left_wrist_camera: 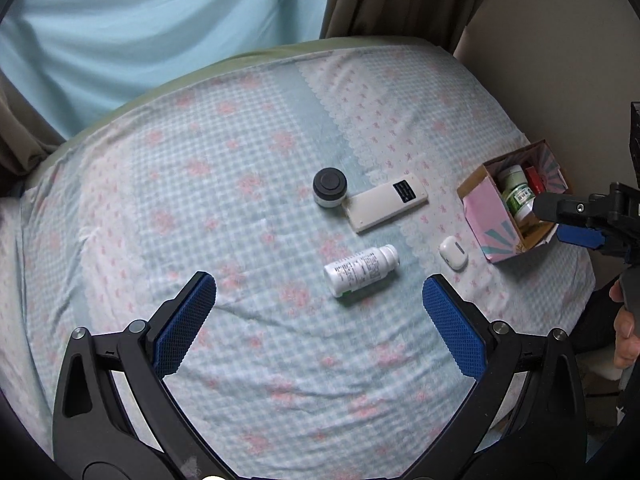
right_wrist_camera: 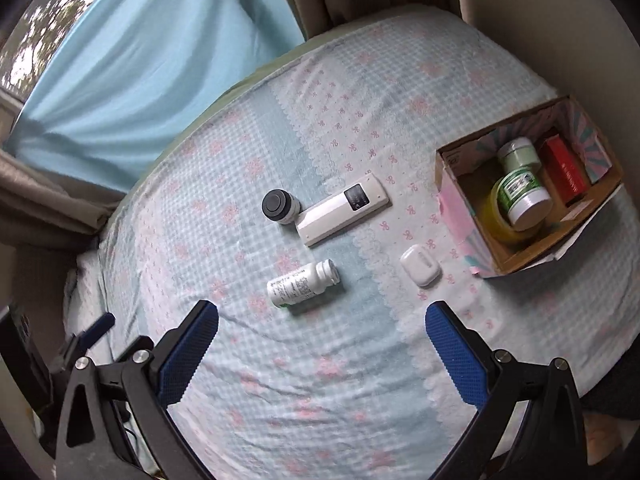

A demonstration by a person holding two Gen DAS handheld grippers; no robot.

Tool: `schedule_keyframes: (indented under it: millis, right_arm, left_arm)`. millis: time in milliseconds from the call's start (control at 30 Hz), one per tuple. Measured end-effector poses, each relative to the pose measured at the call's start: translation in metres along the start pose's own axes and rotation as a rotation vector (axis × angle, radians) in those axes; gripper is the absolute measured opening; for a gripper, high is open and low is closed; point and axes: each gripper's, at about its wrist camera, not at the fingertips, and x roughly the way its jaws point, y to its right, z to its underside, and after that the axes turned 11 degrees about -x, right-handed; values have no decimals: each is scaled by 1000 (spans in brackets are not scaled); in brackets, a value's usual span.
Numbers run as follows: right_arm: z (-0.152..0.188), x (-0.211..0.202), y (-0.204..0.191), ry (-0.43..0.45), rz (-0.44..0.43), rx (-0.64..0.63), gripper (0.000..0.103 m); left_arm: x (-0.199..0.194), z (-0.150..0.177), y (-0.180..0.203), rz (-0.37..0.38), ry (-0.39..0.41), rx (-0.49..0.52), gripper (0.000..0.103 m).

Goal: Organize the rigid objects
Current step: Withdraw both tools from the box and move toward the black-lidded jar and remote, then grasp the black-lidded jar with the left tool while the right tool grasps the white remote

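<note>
Bed (left_wrist_camera: 200, 200) bearing loose items; box (right_wrist_camera: 472, 216) far right, already part filled. Remote (left_wrist_camera: 386, 202) mid-bed, jar (left_wrist_camera: 329, 188) touching its left end. Bottle (left_wrist_camera: 360, 272) lying flat, long axis left-right, cap right, just ahead of left hand-held gripper (left_wrist_camera: 318, 300), nearer than right hand-held gripper (right_wrist_camera: 322, 326). Case (right_wrist_camera: 420, 266) near box. Both released, wide open, holding nothing.

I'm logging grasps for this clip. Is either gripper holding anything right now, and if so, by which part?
Nothing is held. The left gripper and the right gripper are both open with nothing between their fingers, above the bed.
</note>
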Motion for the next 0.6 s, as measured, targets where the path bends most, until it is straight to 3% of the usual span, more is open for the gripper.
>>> schedule_keyframes:
  millis: [167, 367, 567, 600]
  right_arm:
    - [-38, 72, 18, -57, -57, 264, 103]
    - [-66, 162, 45, -124, -29, 482, 103]
    - [-78, 225, 68, -156, 2, 691, 96]
    - [-79, 232, 71, -156, 3, 723, 89]
  left_arm:
    - [67, -35, -2, -16, -32, -11, 103]
    - [155, -62, 1, -7, -73, -15, 103]
    - [235, -67, 8, 2, -126, 6, 103]
    - [245, -67, 10, -1, -131, 15, 103]
